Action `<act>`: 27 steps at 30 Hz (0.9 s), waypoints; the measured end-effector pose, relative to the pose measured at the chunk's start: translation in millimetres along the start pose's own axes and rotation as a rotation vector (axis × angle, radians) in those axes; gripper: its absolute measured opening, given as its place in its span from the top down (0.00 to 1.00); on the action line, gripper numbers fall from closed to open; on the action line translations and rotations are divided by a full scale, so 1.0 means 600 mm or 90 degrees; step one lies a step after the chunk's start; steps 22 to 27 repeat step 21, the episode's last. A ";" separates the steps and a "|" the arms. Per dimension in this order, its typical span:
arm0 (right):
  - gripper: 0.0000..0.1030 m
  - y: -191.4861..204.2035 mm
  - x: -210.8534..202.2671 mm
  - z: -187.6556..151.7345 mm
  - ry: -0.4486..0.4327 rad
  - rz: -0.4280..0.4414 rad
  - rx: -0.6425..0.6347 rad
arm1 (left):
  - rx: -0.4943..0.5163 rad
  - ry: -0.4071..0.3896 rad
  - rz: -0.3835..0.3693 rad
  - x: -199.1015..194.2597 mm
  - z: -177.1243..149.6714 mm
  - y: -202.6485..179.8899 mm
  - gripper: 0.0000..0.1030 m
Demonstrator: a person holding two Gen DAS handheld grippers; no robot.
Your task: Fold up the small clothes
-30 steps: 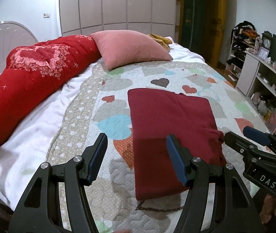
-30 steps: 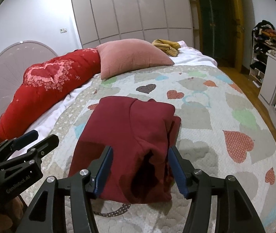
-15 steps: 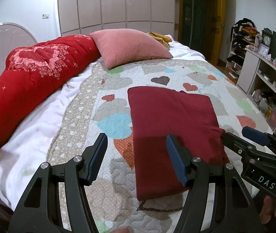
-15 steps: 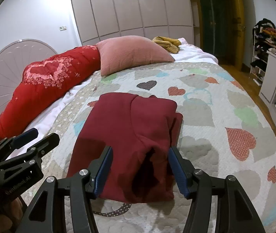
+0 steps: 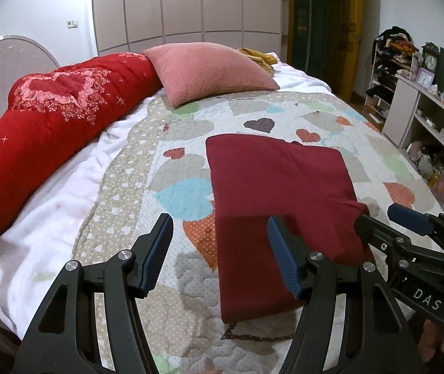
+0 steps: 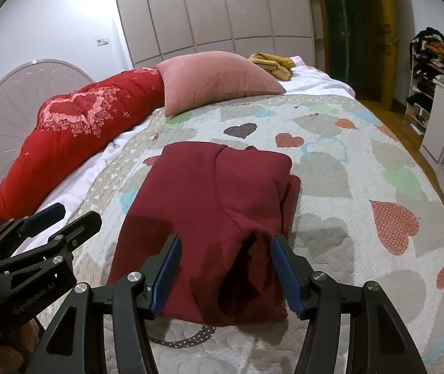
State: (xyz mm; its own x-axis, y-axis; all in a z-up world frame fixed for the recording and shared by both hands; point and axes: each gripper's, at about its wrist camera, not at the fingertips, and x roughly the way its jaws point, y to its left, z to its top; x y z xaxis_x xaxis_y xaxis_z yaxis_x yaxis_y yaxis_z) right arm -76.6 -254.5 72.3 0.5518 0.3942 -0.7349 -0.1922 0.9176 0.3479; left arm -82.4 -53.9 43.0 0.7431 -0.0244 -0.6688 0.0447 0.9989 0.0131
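A dark red garment (image 5: 271, 193) lies folded into a rectangle on the heart-patterned quilt (image 5: 147, 218); it also shows in the right wrist view (image 6: 222, 205), with a sleeve opening at its near right edge. My left gripper (image 5: 222, 255) is open and empty, above the garment's near left edge. My right gripper (image 6: 226, 272) is open and empty, just above the garment's near right edge. The right gripper also shows in the left wrist view (image 5: 387, 218), and the left gripper in the right wrist view (image 6: 65, 215).
A red floral duvet (image 5: 50, 124) lies along the left side of the bed by the headboard (image 5: 0, 62). A pink pillow (image 5: 209, 68) and a yellow cloth (image 6: 271, 62) lie at the far end. White shelves (image 5: 424, 118) stand at the right.
Both grippers have pulled back slightly and risen from the garment, staying open. The folded garment has not moved.
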 end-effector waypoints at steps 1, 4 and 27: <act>0.44 0.000 0.000 0.000 0.000 -0.001 0.001 | 0.000 0.001 0.000 0.001 0.000 0.001 0.39; 0.44 -0.001 0.001 0.000 0.001 0.000 0.001 | -0.003 0.002 -0.003 0.002 0.000 0.002 0.39; 0.44 -0.002 0.024 -0.003 0.019 0.004 -0.002 | 0.003 -0.006 -0.010 0.018 0.000 0.004 0.39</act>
